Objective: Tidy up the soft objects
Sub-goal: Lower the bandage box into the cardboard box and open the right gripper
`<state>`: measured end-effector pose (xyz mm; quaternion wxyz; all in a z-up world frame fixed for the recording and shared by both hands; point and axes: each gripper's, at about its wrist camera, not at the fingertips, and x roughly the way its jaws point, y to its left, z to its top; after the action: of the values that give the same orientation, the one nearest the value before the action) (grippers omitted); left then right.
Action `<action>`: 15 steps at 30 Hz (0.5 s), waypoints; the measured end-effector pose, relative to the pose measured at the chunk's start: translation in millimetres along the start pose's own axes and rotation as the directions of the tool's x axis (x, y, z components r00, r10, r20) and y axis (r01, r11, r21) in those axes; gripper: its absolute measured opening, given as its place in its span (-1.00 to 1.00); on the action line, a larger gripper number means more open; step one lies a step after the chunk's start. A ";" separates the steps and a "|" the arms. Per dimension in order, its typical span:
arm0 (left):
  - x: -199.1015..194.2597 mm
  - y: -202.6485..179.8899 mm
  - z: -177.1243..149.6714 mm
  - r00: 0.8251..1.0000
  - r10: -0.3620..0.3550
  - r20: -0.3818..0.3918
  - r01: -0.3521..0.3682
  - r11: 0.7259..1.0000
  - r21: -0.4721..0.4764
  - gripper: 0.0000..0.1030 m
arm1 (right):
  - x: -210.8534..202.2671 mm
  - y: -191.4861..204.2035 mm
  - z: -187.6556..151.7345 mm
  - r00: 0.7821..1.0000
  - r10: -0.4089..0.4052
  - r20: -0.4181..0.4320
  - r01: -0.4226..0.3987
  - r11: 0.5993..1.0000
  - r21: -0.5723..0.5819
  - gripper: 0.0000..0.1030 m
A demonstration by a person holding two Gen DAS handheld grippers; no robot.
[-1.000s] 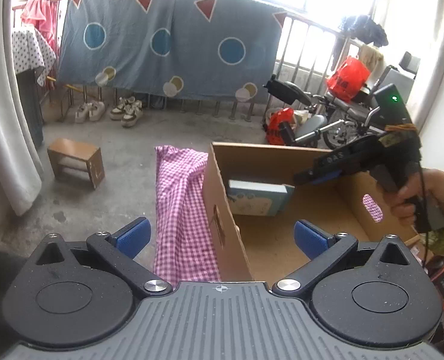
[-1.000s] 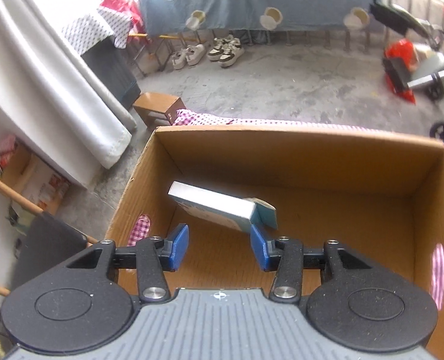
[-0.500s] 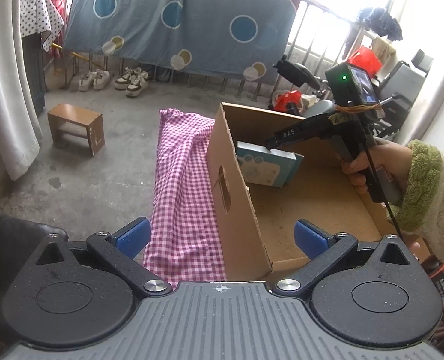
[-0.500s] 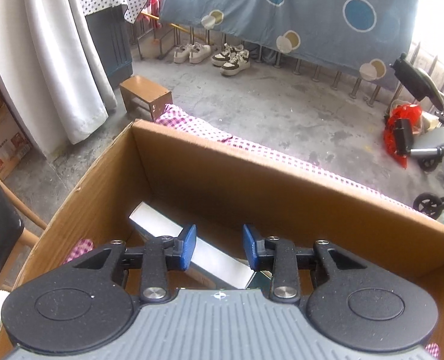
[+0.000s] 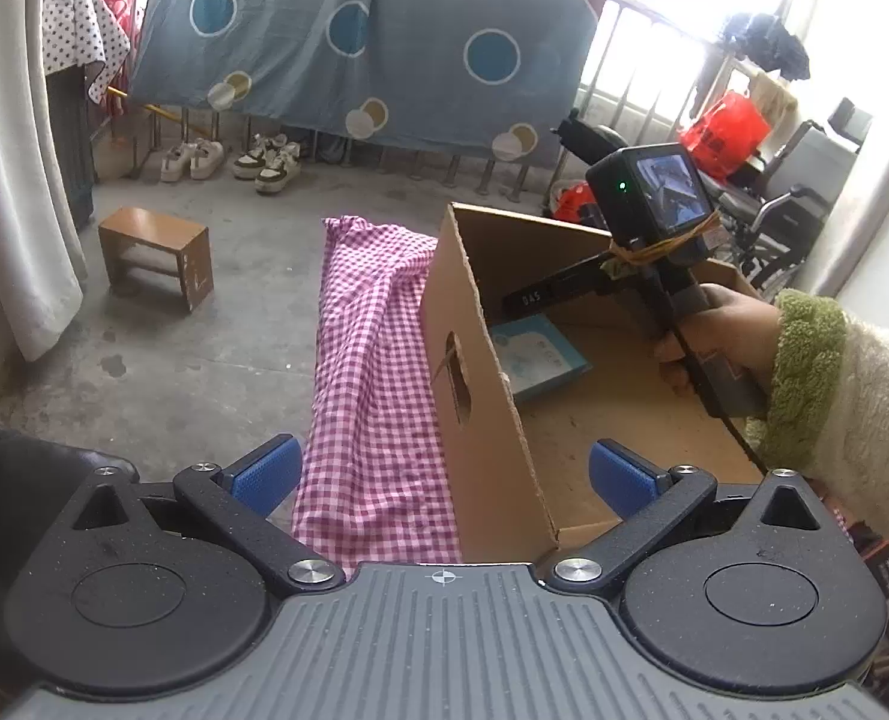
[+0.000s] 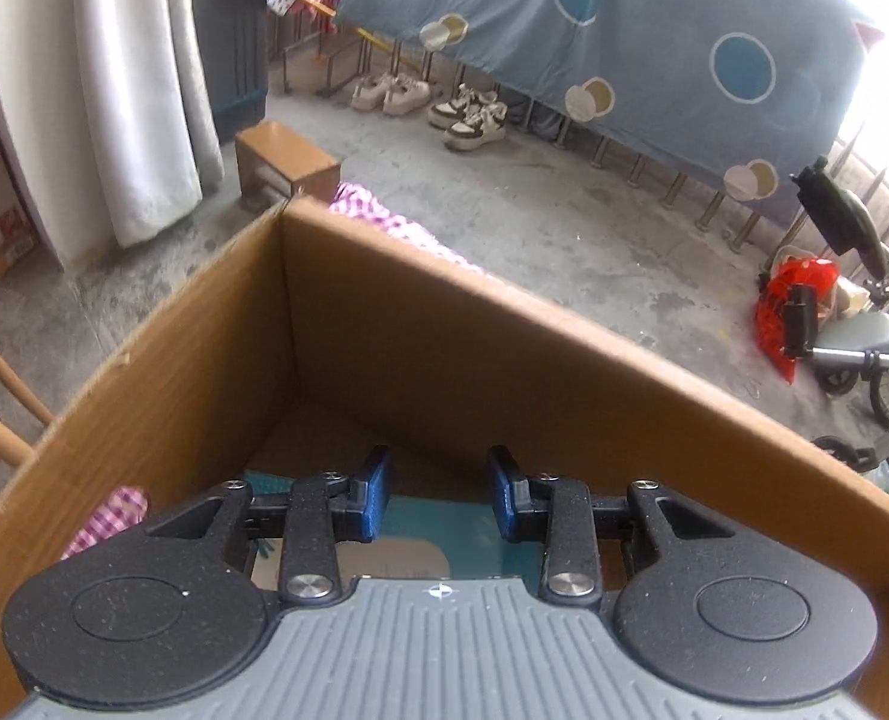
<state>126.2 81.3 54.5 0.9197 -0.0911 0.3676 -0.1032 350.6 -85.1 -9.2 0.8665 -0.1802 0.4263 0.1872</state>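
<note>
Change since earlier: the right hand-held gripper [image 6: 438, 495] is sinking deeper into the cardboard box [image 6: 420, 360], rolling as it goes, and its jaws have just been closing a little with nothing pinched between them; the blue packet [image 5: 537, 357], tilted against the box wall a second ago, is now lying flat on the box floor.
Right hand-held gripper: its blue pads [image 6: 375, 495] are standing at a narrow gap, gripping nothing, pointing down into the box's far left corner.
Task's thing: the blue packet is lying directly under and just behind the right fingertips; whether they touch it cannot be told.
Left hand-held gripper [image 5: 444, 471]: it is hovering with jaws wide and empty, straddling the near box corner from outside.
Desk: a pink checked cloth [image 5: 372, 360] is draping over it, beside and beneath the box.
Person: a hand [image 5: 720, 336] in a fleecy sleeve is holding the right tool's handle.
</note>
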 end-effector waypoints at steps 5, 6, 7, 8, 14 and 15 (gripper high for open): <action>-1.5 3.0 -0.4 1.000 0.012 0.005 -0.012 1.000 0.002 0.99 | -18.3 -9.1 -0.9 1.000 0.020 0.008 -0.020 0.998 0.061 -0.27; -1.6 2.9 -0.9 1.000 0.013 0.007 -0.013 1.000 0.004 0.99 | -23.7 -20.8 -1.4 0.999 0.034 0.000 -0.034 0.994 0.102 -0.25; -1.9 3.2 -1.4 1.000 0.013 0.009 -0.013 1.000 0.005 0.99 | -28.8 -32.0 -3.5 0.999 0.053 -0.015 -0.050 0.988 0.148 -0.20; -2.0 3.4 -1.9 1.000 0.012 0.010 -0.012 1.000 0.006 0.99 | -32.5 -43.5 -6.9 0.996 0.077 -0.038 -0.068 0.977 0.203 -0.15; -0.5 0.7 -3.8 1.000 -0.011 -0.001 0.011 1.000 0.029 0.99 | -27.6 -78.6 -40.3 0.935 0.278 -0.221 -0.175 0.902 0.394 0.07; 0.0 -0.2 -3.6 1.000 -0.012 -0.004 0.013 0.999 0.033 0.99 | -24.9 -77.3 -43.4 0.930 0.282 -0.237 -0.173 0.903 0.394 0.07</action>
<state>123.6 80.7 52.0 0.9197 -0.0780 0.3670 -0.1152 344.3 -176.7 -2.2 0.7851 0.0108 0.5934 0.1770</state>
